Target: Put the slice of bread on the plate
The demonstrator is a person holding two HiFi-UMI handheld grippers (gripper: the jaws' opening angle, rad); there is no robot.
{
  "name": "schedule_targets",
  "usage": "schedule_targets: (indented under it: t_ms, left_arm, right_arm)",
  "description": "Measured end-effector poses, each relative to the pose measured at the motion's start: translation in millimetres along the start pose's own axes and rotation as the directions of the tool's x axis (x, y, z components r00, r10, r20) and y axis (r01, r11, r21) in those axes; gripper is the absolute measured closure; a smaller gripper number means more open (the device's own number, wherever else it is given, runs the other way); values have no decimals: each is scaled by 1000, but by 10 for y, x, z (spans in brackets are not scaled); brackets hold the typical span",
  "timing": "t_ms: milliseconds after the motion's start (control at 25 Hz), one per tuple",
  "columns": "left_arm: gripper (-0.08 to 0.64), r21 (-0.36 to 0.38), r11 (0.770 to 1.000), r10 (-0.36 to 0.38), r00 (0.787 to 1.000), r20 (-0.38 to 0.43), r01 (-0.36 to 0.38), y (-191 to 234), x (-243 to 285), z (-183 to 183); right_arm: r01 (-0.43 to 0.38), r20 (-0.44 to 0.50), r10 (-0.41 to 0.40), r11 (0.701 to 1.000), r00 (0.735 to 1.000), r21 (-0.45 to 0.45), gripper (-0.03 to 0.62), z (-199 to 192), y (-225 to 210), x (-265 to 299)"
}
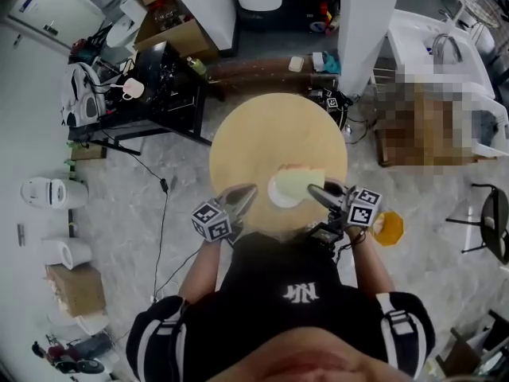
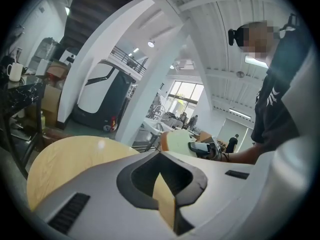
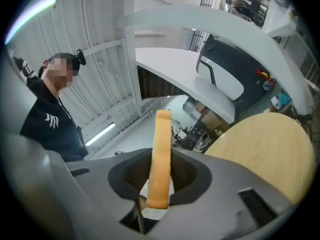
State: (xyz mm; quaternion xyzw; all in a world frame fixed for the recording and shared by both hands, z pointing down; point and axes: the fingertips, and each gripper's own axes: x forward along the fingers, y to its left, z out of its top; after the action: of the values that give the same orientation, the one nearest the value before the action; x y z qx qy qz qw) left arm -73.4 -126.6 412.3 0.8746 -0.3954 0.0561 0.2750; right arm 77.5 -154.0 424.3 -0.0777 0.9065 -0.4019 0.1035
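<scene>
A pale slice of bread (image 1: 304, 183) hangs over the near right part of the round wooden table (image 1: 262, 134), above the right edge of a white plate (image 1: 277, 192). My right gripper (image 1: 316, 191) is shut on it. In the right gripper view the bread (image 3: 161, 159) stands on edge between the jaws. My left gripper (image 1: 251, 191) sits just left of the plate; its fingertips seem to meet, with nothing held. The left gripper view shows the bread (image 2: 176, 142) across the table, held by the right gripper (image 2: 192, 146).
A dark cluttered desk (image 1: 159, 86) stands at the back left and a cable (image 1: 163, 213) trails over the floor. A white sink unit (image 1: 437, 46) is at the back right. An orange object (image 1: 388, 228) lies by my right hand.
</scene>
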Motion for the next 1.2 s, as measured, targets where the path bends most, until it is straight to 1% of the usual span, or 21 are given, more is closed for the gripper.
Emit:
schedule_targets:
  t_ms: [80,160,240,320,440,560,640,760,840,920,960,1040,1200]
  left_arm:
    - [548,4,1000,-6,1000,-10,6,-31,47,-18]
    - [548,-6,1000,-22,999,-25,22,-62,57,-66]
    - [548,-10,999,-53,998,-41,53,-60,87,-86]
    - [548,-7,996,-87,995,-41,87,-3,178,-38]
    - [548,25,991,-133,991,-32,134,39,231,91]
    - [548,18,986,-164,986,-6,164,96,215,140]
    - [548,2,982,-187,982,-6,187,112,214,73]
    - [548,-27,976,-218,976,-18,218,60,199,-91]
    - [548,-10,972,-236,972,-17,236,61,238,-114]
    - [548,-3,967,-256,966,-19,256,64,262,-98]
    - [548,-17,964,-266,964,-23,265,36,240,-110]
    - [548,-57,961,-273,961,-34,271,-19,150,-194]
    - [548,-104,963,-256,965,-52,250,80,136,-457]
  right_arm:
    - [1,-4,-1,1000,1000,21,500,-22,-59,-50]
    - [22,-7,-22,999,1000,41,499,-69,-115,-91]
    - [42,9,-42,998,999,36,500,-44,-136,-107]
    - [59,39,-59,998,997,21,500,65,-168,-80]
    - [93,62,-94,996,994,10,500,109,-152,29]
    - [122,35,-121,992,992,-10,500,58,-61,111]
    - [146,9,-146,989,989,-33,500,40,-6,113]
    - [175,4,-175,984,985,-20,500,3,7,58]
    - [202,2,-202,979,979,-21,500,-3,-22,19]
    - [243,-17,-245,968,969,-67,500,31,-40,1]
    - [264,-25,-267,961,963,-83,500,45,-32,-11]
    - [292,-22,-294,955,956,-60,499,34,14,-51]
    - [305,15,-306,951,952,56,500,-102,-56,-169]
